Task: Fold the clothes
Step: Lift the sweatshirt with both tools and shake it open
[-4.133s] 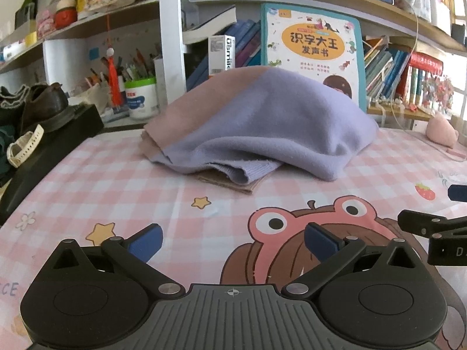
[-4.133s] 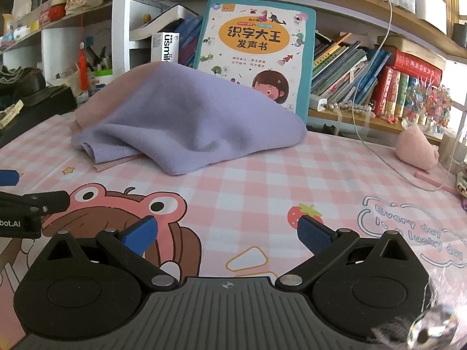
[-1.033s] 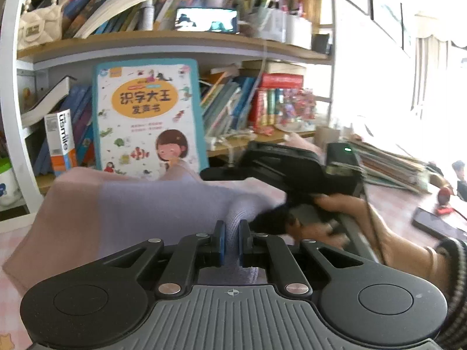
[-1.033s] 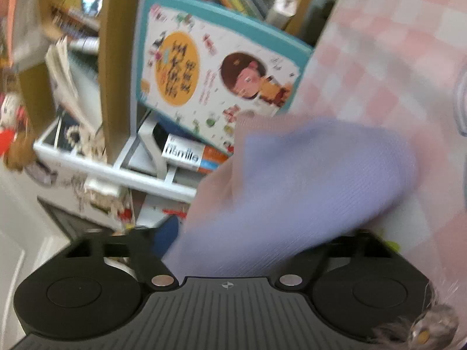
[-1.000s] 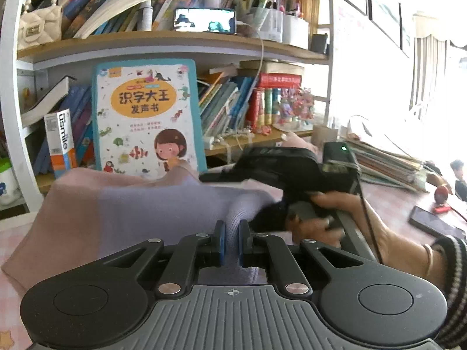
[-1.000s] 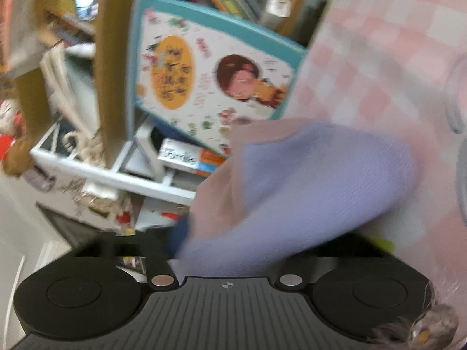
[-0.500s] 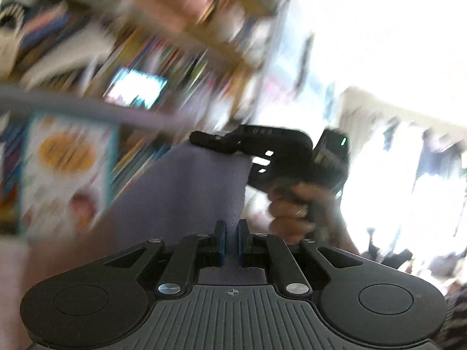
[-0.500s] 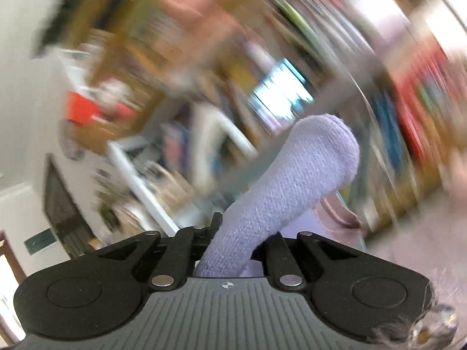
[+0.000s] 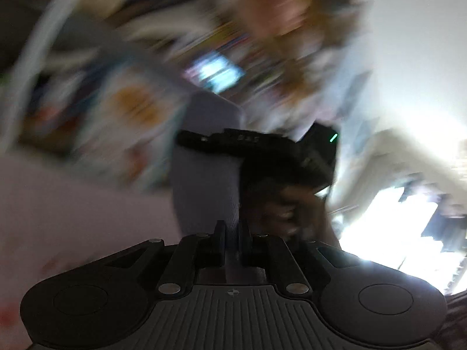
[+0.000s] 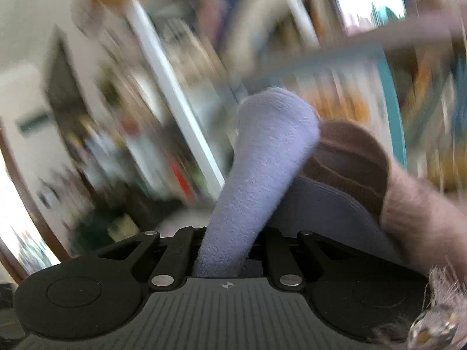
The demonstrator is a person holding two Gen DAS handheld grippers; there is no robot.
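Observation:
A knitted garment, lilac (image 9: 204,180) with a pink part (image 9: 73,204), hangs lifted between both grippers. My left gripper (image 9: 232,230) is shut on its lilac edge, the cloth running straight up from the jaws. Ahead in the left wrist view, the right gripper (image 9: 189,140) pinches the same lilac cloth higher up, held by a person's hand (image 9: 286,204). In the right wrist view my right gripper (image 10: 226,233) is shut on a thick lilac fold (image 10: 262,160); a brown ribbed band (image 10: 353,157) and pink knit (image 10: 423,218) drape to its right.
Both views are badly smeared by motion. A bookshelf with an upright picture book (image 9: 131,110) fills the background. A white shelf post (image 10: 175,93) runs diagonally behind the cloth. A bright window (image 9: 408,227) glares at the right.
Both grippers have swung upward and rolled, carrying the garment off the table. The right gripper closed on the lilac fold and rose; the table has dropped out of view.

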